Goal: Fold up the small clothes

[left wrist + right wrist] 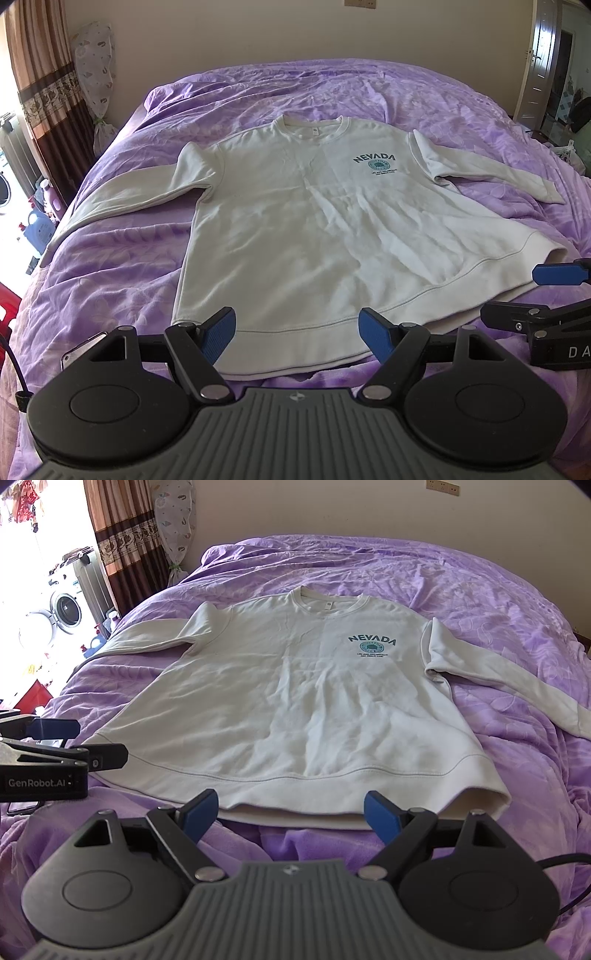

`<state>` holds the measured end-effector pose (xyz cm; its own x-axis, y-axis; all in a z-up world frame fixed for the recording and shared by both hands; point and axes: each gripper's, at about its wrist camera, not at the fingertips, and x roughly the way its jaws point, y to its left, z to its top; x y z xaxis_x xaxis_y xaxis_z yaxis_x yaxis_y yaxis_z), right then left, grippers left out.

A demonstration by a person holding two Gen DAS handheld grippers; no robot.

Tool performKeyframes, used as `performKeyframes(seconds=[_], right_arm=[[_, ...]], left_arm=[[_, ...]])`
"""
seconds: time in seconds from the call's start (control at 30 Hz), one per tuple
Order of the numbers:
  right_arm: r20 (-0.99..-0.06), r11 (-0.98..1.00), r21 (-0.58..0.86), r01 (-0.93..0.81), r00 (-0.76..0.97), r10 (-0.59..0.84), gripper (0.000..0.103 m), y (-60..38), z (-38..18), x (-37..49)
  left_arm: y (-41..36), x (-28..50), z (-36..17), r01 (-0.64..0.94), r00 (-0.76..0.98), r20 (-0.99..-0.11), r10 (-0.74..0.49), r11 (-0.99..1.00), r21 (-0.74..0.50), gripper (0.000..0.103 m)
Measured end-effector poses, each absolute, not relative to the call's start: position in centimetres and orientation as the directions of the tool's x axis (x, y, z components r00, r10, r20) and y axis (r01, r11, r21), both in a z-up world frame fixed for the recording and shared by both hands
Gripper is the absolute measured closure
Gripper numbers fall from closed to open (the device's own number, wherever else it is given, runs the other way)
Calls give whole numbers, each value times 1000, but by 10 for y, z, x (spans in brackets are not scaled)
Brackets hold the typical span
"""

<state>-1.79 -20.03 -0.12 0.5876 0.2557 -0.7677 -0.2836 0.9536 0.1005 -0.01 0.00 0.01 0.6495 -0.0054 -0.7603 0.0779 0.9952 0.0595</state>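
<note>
Sweatshirt [295, 221] lies flat and face up on the purple bed [110, 258], collar at the far end, hem at the near edge, both sleeves spread out to left and right. Its long axis runs from near to far, straight away from both grippers.

Left gripper [297, 332] sits just short of the hem, toward the hem's left half, jaws wide apart and holding nothing. Right gripper [291, 810] is likewise just short of the hem, toward its right half, jaws also wide apart and empty. Each is about as close to the hem as the other.

Nothing looks folded yet. Judging from this, the first fold would turn on the sleeves: the left sleeve [122, 199] lies nearer the left gripper, the right sleeve [517, 690] nearer the right one.
</note>
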Motion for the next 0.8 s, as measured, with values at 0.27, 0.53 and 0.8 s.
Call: performKeyframes(seconds=[0.27,0.53,0.8], right_arm=[[-768,954,101,-283,587,255,21,-201,-2,-17],[-769,954,101,-283,586,255,21,-201,-2,-17],[-770,954,100,-283,586,255,21,-200,-3,-16]], left_arm=[[0,0,0,77,649,-761,-5,995,60,14],[0,0,0,78,649,-761,-5,995,60,14],[0,0,0,77,648,-762,-4,995,60,14]])
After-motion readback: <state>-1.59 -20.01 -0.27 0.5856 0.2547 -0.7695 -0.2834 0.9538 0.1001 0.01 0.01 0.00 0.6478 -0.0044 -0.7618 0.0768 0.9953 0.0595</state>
